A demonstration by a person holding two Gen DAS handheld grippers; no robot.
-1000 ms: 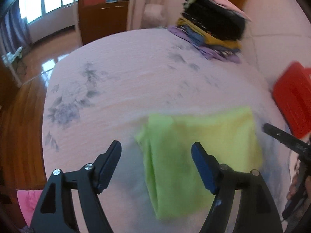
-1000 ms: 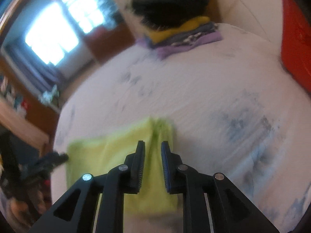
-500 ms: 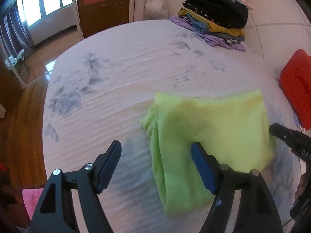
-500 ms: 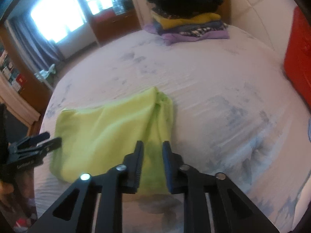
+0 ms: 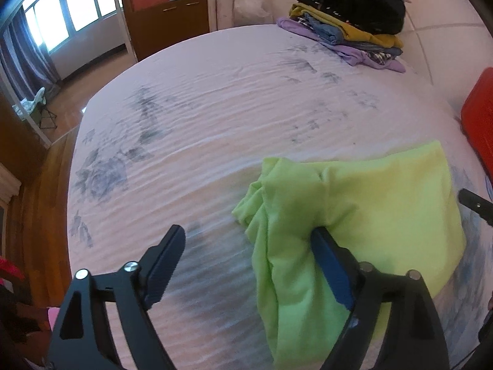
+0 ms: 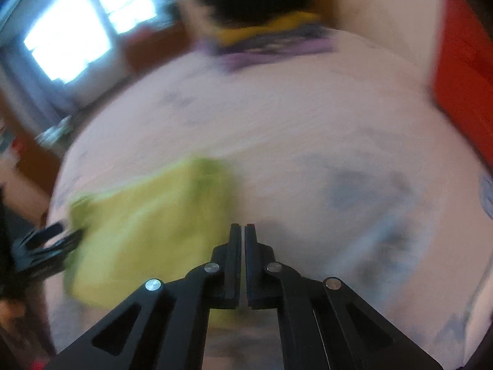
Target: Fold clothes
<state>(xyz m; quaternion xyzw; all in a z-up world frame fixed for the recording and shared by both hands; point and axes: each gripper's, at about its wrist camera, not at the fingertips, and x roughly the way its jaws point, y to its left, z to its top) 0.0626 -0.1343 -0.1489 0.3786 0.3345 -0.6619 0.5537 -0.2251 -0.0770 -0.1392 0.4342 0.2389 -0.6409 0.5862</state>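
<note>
A lime-green garment (image 5: 369,209), folded into a rough rectangle, lies on the pale floral bed sheet (image 5: 200,123). My left gripper (image 5: 246,231) straddles its bunched left edge and its jaws are opening. The blue-padded right finger (image 5: 326,259) is tucked into a fold of the cloth, and the left finger rests over bare sheet. The blurred right wrist view shows my right gripper (image 6: 242,226) shut with nothing between its fingers. It sits just past the right edge of the garment (image 6: 148,222). The left gripper (image 6: 46,240) shows at that garment's far left side.
A stack of folded clothes (image 5: 348,21) sits at the far end of the bed by the white headboard. A red flat object (image 5: 480,117) lies at the right edge. Wooden floor and a brown cabinet (image 5: 166,15) lie beyond the bed's left side.
The left gripper sank toward the garment and spread wider, its right finger now pushed into the fold. The right gripper's jaws closed and it slid right, off the cloth.
</note>
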